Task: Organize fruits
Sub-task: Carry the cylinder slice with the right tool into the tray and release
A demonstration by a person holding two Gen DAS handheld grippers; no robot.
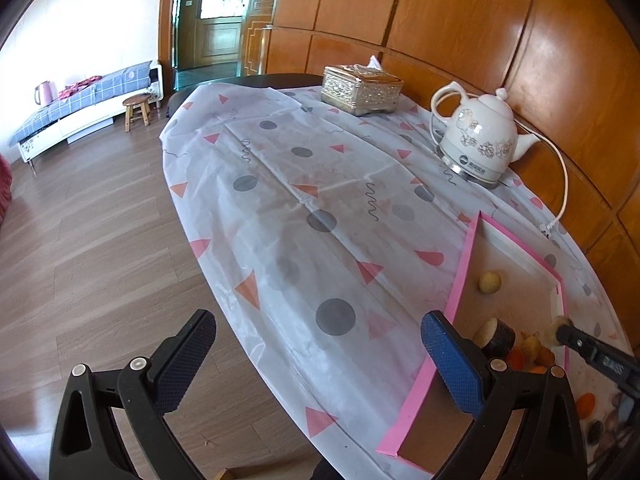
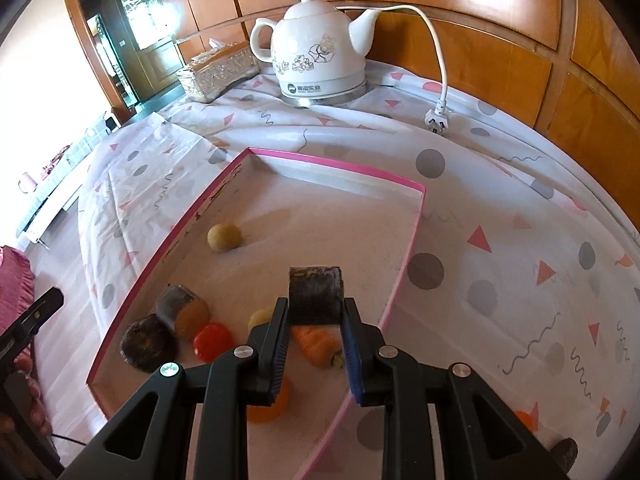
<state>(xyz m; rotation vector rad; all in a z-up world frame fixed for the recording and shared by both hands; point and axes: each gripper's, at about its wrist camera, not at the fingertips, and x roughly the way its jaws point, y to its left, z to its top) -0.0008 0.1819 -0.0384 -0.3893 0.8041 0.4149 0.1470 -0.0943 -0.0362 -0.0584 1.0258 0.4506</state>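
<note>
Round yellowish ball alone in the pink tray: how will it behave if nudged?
The yellowish ball looks nearly spherical, so it would likely roll freely. The pink tray floor around it is flat and bare; probably only the rim stops it. Its matte surface suggests decent grip.

Left wrist view looks from the desk's near-left edge, facing across the desk (image 1: 320,184) toward the wood-panelled wall. Right wrist view looks down steeply, close above the pink-rimmed tray (image 2: 340,168). Both views share the tray (image 1: 460,280), kettle (image 1: 480,140) (image 2: 320,52) and tissue box (image 1: 360,88) (image 2: 220,72).
</note>
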